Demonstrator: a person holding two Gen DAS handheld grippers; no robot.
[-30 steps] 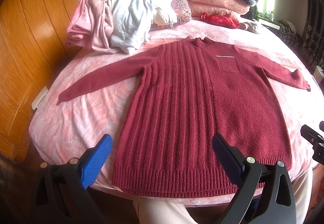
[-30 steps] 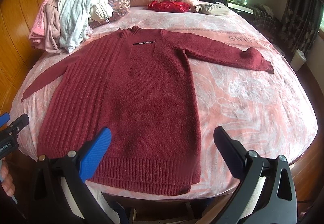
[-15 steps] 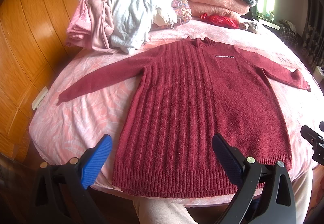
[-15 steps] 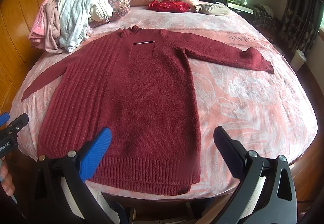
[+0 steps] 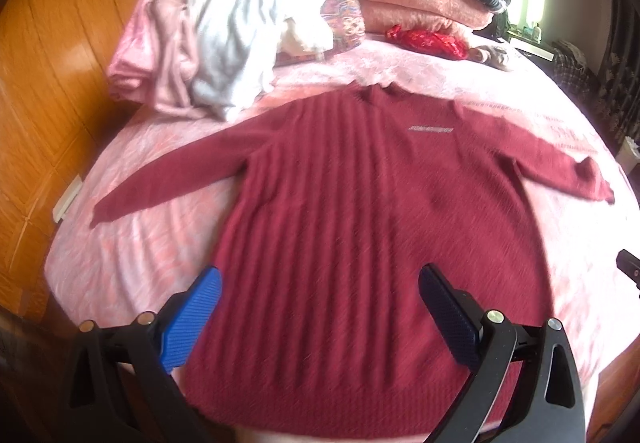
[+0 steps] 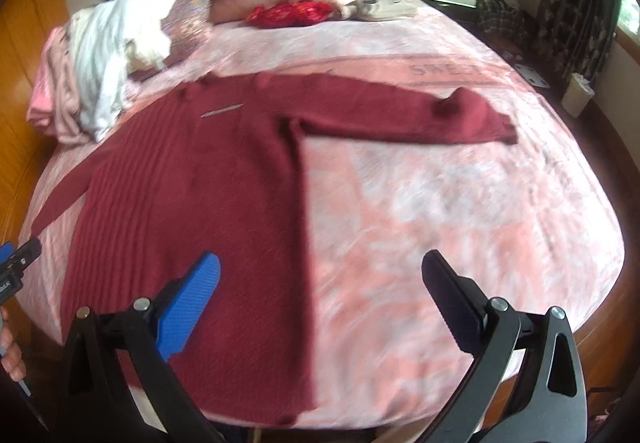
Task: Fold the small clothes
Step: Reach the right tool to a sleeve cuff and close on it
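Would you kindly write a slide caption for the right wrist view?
Open right claw above a dark red sweater spread flat on a pink bed, sleeve stretched sideways.

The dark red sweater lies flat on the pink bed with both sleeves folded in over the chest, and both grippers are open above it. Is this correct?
Not quite. The sweater does lie flat on the bed, and the left gripper and right gripper have their jaws open, but both sleeves are spread outward, not folded in. The left wrist view shows this.
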